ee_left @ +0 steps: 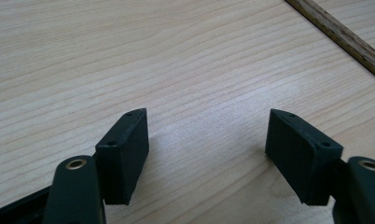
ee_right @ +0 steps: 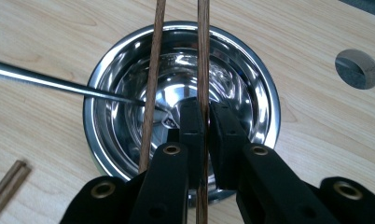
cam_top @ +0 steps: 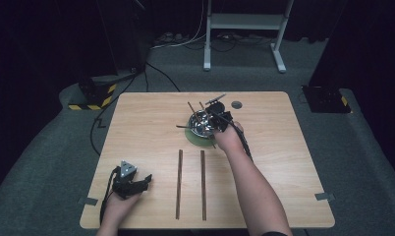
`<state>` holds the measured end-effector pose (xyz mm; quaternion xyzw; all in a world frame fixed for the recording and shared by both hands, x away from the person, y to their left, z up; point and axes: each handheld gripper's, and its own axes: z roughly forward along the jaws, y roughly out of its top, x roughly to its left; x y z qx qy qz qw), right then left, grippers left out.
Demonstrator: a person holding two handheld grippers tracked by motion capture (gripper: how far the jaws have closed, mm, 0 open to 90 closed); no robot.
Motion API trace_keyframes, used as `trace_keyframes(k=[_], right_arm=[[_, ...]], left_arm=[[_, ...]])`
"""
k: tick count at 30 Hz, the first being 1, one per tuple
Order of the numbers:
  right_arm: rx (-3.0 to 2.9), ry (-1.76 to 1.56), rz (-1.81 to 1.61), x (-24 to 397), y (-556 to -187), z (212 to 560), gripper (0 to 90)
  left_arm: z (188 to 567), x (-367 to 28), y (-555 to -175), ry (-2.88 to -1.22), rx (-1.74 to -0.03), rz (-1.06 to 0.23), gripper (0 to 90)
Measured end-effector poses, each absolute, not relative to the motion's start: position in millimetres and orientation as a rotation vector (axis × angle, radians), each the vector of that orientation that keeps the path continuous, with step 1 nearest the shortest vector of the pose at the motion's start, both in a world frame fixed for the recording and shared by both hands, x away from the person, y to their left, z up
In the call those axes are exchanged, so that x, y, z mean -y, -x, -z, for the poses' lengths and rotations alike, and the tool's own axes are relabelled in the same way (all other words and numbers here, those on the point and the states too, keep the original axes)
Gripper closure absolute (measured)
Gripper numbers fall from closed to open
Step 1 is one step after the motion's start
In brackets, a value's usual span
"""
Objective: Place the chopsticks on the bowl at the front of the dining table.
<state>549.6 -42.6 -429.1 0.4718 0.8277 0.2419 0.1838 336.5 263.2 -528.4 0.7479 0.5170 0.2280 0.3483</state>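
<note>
High view: the right gripper (cam_top: 220,119) is over the steel bowl (cam_top: 201,125), which sits on a green coaster (cam_top: 198,138) near the middle of the table (cam_top: 136,123), toward its far edge; the right gripper view shows its jaws clenched on one wooden chopstick (ee_right: 204,56) that runs across the bowl's mouth, with a second chopstick (ee_right: 153,70) lying just beside it over the rim and a metal rod (ee_right: 59,84) dipping in from the side; two more chopsticks (cam_top: 191,184) lie parallel on the table toward the near edge; the left gripper (cam_top: 130,183) rests near the near left corner, its jaws released and wide apart over bare wood in the left gripper view. The step in hand looks like setting a gripped chopstick into or onto the bowl; the next move likely calls for steadying the stick on the rim, easing the jaws off without nudging its neighbour, then reaching for the sticks waiting near the near edge.
</note>
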Motion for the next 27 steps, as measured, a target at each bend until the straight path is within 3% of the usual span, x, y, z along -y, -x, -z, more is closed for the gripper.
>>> trace_keyframes(k=[27], right_arm=[[-2.350, -1.383, -0.601, 3, -591, 439, 84.1]], left_arm=[[529, -263, -337, -1.929, -1.339, -0.577, 30.1]])
